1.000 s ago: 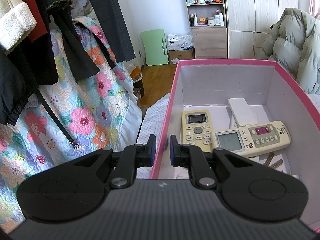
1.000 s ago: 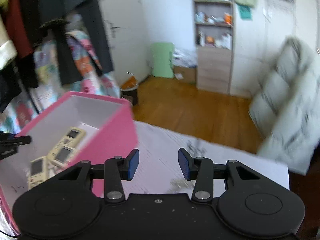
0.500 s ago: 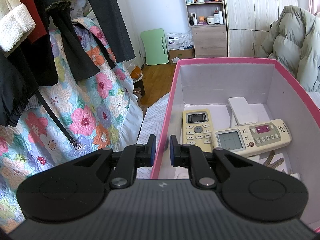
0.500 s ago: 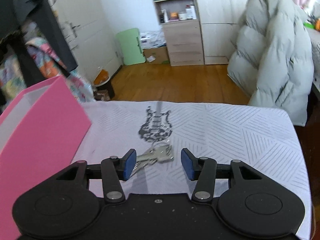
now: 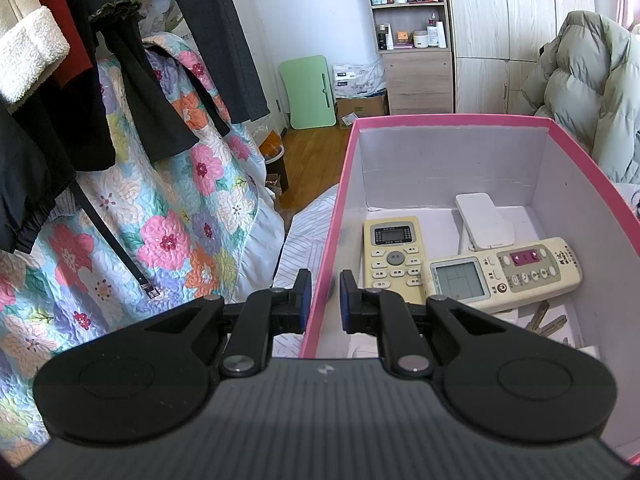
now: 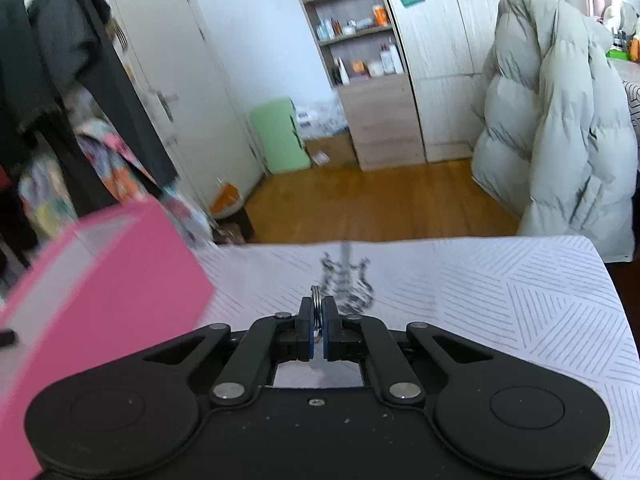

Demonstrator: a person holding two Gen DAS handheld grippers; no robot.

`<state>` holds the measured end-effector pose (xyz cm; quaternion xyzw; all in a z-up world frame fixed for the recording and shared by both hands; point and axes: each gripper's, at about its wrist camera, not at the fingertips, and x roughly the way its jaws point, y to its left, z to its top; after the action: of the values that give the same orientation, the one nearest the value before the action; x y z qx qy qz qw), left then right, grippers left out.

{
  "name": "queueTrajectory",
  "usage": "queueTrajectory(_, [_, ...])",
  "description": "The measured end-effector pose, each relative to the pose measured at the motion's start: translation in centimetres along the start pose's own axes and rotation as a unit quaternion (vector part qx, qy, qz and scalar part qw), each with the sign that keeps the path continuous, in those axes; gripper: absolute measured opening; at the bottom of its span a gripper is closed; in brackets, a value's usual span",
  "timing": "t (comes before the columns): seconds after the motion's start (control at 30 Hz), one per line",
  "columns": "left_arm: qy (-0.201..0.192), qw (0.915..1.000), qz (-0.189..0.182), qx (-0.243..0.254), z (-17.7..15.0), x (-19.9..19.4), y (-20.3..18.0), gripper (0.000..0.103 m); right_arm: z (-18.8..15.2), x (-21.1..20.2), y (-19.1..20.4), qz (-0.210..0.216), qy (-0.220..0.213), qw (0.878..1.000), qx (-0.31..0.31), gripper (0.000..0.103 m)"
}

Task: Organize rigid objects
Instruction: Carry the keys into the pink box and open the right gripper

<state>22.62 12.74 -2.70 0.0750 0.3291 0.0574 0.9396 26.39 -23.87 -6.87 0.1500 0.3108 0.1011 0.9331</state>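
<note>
Keys [image 6: 316, 300] on a metal ring sit pinched between the two blue pads of the right claw [image 6: 316, 334], whose jaws are drawn in until only the ring fills the gap; just the top loop of the ring shows above the pads, and the rest is hidden behind them. Below the claw lies a white cloth with a grey line pattern [image 6: 500, 300], and a black guitar print [image 6: 348, 276] lies on it just ahead of the pads. To the left in that view stands the pink box [image 6: 120, 280], blurred. The left claw [image 5: 323, 300] holds that same box [image 5: 452, 121] by its left wall: one pad is outside the pink wall and the other inside it, with the gap narrow and the wall between them. Inside the box, on its white floor, lie a small cream remote [image 5: 394, 258] and a longer cream remote [image 5: 504, 274] beside it, the longer one resting partly over a flat white case [image 5: 482, 220]. Another set of keys [image 5: 548, 320] pokes out from under the long remote near the right wall. A floral quilt [image 5: 160, 220] hangs to the left of the box, and a grey puffer coat [image 6: 556, 120] stands on the right side of the room.
</note>
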Motion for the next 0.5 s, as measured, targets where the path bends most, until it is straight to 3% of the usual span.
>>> queueTrajectory(0.3, [0.000, 1.0000, -0.001, -0.001, 0.0, 0.0, 0.0, 0.012, 1.6, -4.9, 5.0, 0.042, -0.057, 0.996, -0.056, 0.006])
queueTrajectory(0.5, [0.000, 1.0000, -0.001, -0.001, 0.0, 0.0, -0.1, 0.012, 3.3, -7.7, 9.2, 0.095, -0.079, 0.987, -0.103, 0.006])
